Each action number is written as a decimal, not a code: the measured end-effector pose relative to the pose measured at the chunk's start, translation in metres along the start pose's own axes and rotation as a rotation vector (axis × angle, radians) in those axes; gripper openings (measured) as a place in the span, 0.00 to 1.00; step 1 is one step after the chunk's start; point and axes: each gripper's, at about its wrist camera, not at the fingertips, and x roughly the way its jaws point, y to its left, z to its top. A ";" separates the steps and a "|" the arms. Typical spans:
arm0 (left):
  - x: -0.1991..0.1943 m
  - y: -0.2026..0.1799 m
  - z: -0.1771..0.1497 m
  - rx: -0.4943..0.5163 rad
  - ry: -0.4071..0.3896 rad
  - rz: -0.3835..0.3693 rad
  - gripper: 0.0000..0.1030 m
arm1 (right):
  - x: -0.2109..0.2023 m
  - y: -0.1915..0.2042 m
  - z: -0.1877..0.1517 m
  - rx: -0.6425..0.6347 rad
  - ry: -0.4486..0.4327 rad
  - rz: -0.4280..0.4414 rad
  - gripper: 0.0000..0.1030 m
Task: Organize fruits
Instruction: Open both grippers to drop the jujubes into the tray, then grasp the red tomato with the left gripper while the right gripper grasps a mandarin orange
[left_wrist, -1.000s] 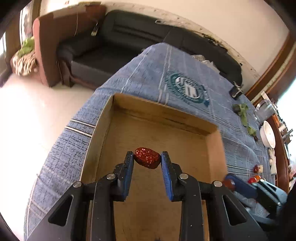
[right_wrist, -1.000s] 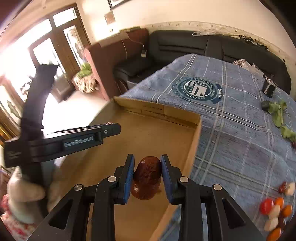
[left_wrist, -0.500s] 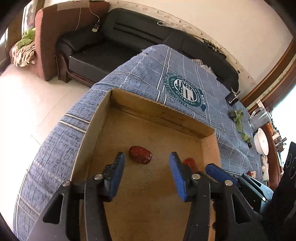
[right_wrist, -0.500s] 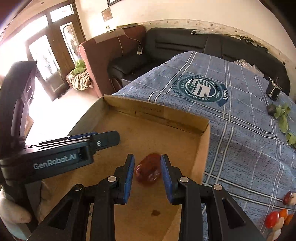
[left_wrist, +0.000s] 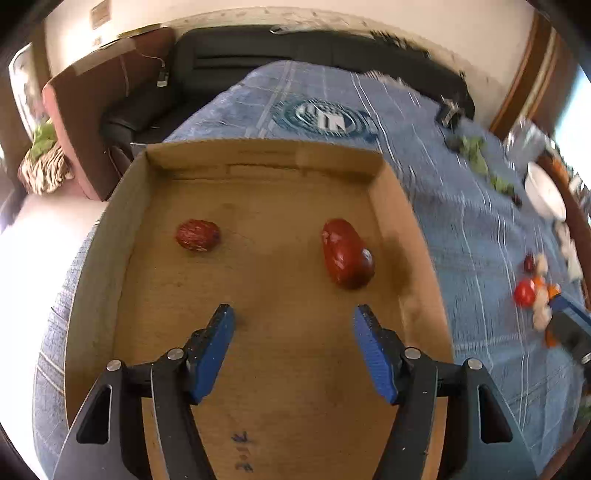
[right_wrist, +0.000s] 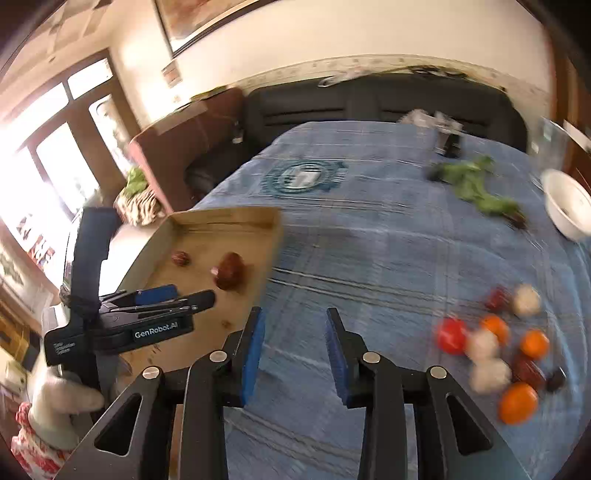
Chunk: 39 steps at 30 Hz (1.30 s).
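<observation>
A shallow cardboard box (left_wrist: 125, 236) lies on the blue cloth. Inside it are a small wrinkled red date (left_wrist: 197, 235) at the left and a larger smooth red date (left_wrist: 347, 254) at the right. My left gripper (left_wrist: 293, 319) is open and empty above the box floor, short of both dates. My right gripper (right_wrist: 293, 325) is open and empty above the cloth, right of the box (right_wrist: 275, 230). A pile of small fruits (right_wrist: 495, 350), red, orange, white and dark, lies on the cloth to its right. Both dates (right_wrist: 229, 271) also show in the right wrist view.
A white bowl (right_wrist: 567, 206) and green leafy stems (right_wrist: 476, 188) lie at the far right of the cloth. A small dark object (right_wrist: 448, 142) sits near the far edge. A black sofa (right_wrist: 369, 107) and a brown armchair (left_wrist: 96, 107) stand behind.
Both grippers let go of their dates, which now lie in the box. The left opened wide and drew back. The right pulled out of the box and swung right over the cloth.
</observation>
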 end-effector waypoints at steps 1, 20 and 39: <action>0.000 -0.004 -0.002 0.024 0.011 0.018 0.64 | -0.007 -0.007 -0.004 0.012 -0.006 -0.006 0.42; -0.104 -0.019 -0.019 0.054 -0.344 -0.005 0.66 | -0.129 -0.145 -0.058 0.184 -0.158 -0.198 0.52; -0.077 -0.153 -0.028 0.071 -0.280 -0.288 0.97 | -0.067 -0.191 -0.053 0.292 -0.035 -0.046 0.50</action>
